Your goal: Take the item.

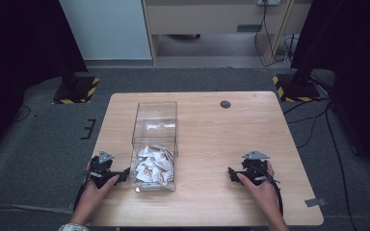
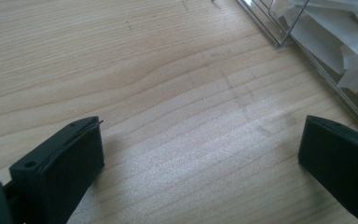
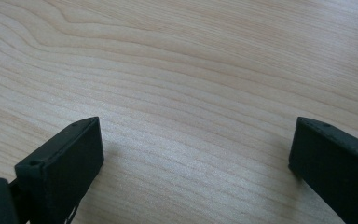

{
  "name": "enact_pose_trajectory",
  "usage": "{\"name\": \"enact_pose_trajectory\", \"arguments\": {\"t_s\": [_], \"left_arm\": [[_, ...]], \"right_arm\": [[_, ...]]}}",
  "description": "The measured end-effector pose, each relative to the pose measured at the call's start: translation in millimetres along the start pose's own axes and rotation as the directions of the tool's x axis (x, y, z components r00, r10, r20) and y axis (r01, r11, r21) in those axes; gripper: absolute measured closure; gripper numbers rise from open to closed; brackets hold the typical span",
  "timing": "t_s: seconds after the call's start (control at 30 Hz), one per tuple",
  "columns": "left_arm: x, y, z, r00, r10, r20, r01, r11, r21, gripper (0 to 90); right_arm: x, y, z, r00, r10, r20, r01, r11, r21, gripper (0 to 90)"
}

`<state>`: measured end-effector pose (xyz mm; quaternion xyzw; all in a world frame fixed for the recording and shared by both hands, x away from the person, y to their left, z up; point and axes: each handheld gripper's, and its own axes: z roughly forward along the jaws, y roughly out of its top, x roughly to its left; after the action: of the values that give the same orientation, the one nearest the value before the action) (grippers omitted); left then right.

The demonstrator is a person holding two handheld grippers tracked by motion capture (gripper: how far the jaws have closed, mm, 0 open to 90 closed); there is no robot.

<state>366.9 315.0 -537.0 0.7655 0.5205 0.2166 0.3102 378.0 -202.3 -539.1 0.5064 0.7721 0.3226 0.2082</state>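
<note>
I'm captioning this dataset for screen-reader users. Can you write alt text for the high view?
A person's hands hold a left gripper and right gripper low over a light wooden table, either side of a clear plastic rectangular bin holding white and brown paper packets at its near end.

Left claw (image 1: 124, 173) and right claw (image 1: 231, 172) gape wide.

No legible txt, labels or nos. on anything here.
</note>
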Motion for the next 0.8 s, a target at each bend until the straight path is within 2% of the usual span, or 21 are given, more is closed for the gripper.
{"name": "enact_pose_trajectory", "arguments": {"t_s": [0.17,0.3,0.43,0.8], "left_arm": [[-0.2,-0.1,-0.1,1.0,0.0,0.0,0.0,1.0,0.0,0.0],[-0.2,-0.1,-0.1,1.0,0.0,0.0,0.0,1.0,0.0,0.0],[-0.3,-0.1,-0.2,1.0,0.0,0.0,0.0,1.0,0.0,0.0],[-0.3,-0.3,-0.3,1.0,0.001,0.0,-0.001,1.0,0.001,0.0]], "right_arm": [[0.7,0.0,0.3,1.0,0.001,0.003,-0.001,1.0,-0.003,3.2],[4.8,1.0,-0.3,0.9998,-0.016,-0.012,0.016,1.0,0.004,4.6],[12.5,3.7,-2.3,0.9983,-0.043,-0.04,0.044,0.999,0.013,8.0],[29.7,18.0,-11.1,0.9908,-0.108,-0.081,0.11,0.994,0.018,17.8]]}}
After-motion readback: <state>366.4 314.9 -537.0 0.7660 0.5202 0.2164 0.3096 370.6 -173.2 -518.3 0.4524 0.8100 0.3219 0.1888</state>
